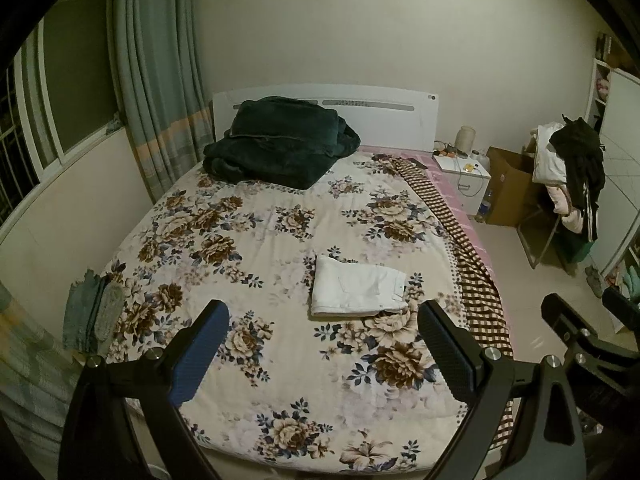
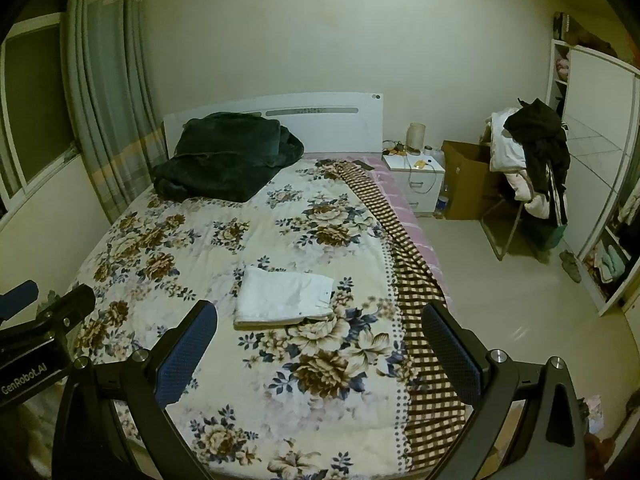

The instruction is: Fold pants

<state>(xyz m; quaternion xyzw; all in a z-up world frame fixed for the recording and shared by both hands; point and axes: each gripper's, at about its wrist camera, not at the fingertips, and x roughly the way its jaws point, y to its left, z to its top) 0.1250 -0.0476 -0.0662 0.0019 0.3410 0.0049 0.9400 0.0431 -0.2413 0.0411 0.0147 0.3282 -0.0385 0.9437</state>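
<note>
Left wrist view: folded white pants (image 1: 356, 290) on floral bedspread (image 1: 248, 240); left gripper (image 1: 324, 344) and right gripper (image 2: 320, 344) both spread apart, empty.

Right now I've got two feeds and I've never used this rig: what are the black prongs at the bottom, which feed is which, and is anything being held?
The prongs are hand-held claws; a person carries one in each hand, and each has a camera looking along its fingers. The first feed looks out from the left claw, the second from the right claw. Both are open and hold nothing, raised above the foot of a bed with a floral quilt. On the quilt lie the white pants, already folded into a neat rectangle, with neither claw touching them. A dark green blanket is piled by the headboard. The black part at the second feed's left edge is the other claw.
</note>
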